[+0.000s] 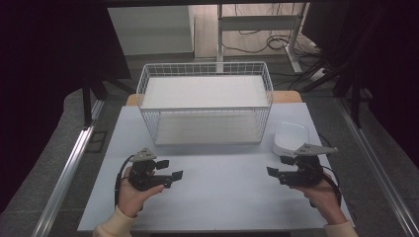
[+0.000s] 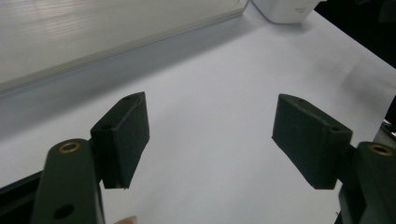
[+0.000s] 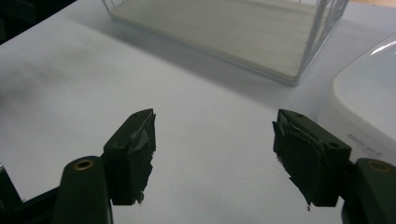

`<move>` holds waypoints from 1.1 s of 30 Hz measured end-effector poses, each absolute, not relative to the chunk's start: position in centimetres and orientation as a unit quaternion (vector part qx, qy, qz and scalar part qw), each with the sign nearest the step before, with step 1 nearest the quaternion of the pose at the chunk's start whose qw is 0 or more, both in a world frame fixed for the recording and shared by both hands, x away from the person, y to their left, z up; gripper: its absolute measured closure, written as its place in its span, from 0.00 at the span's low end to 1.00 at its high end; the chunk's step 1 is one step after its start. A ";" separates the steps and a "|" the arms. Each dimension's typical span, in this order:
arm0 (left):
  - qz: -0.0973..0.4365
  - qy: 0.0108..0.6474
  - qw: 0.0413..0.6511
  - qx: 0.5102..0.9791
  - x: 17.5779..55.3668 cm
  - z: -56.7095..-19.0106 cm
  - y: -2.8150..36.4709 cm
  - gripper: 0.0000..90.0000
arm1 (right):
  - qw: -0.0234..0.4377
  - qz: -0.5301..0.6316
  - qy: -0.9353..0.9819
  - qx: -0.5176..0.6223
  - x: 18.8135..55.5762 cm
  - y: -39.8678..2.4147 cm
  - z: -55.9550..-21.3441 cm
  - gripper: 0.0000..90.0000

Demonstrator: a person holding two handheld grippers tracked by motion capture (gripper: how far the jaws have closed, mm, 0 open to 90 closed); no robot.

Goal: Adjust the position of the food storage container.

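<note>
I see a white wire basket [image 1: 205, 101] with a pale flat liner at the far middle of the table, nothing in it. A white rounded plastic tub [image 1: 290, 137] sits just right of it, and I see nothing inside, though my right gripper [image 1: 282, 167] covers its near edge. That gripper hovers beside the tub with jaws wide apart, gripping nothing. My left gripper [image 1: 169, 169] is likewise wide open and empty, well apart from both containers. The white tabletop [image 1: 222, 197] is bare; the room behind is dark, with cables on the floor.
</note>
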State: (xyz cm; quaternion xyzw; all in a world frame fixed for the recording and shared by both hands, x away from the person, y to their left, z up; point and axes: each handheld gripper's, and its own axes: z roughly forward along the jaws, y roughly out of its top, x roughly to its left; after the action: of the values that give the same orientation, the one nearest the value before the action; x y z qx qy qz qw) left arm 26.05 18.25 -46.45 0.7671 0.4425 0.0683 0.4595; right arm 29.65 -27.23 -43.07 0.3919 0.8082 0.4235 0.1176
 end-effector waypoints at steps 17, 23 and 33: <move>0.069 0.448 0.455 0.766 26.0 -46.6 18.3 0.30 | 0.133 0.401 0.797 0.432 36.0 -31.0 -39.9 0.43; 0.070 0.449 0.456 0.765 26.0 -46.5 18.3 0.30 | 0.129 0.388 0.794 0.450 38.5 -32.0 -39.8 0.46; 0.073 0.449 0.453 0.767 26.1 -46.6 18.3 0.30 | 0.134 0.367 0.792 0.470 41.5 -32.7 -40.2 0.64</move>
State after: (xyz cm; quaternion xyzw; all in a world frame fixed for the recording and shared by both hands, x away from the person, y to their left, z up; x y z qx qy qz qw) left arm 26.07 18.34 -46.58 0.7668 0.4489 0.0732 0.4529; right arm 41.45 -32.66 -40.22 0.4698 0.7918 0.3666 0.1338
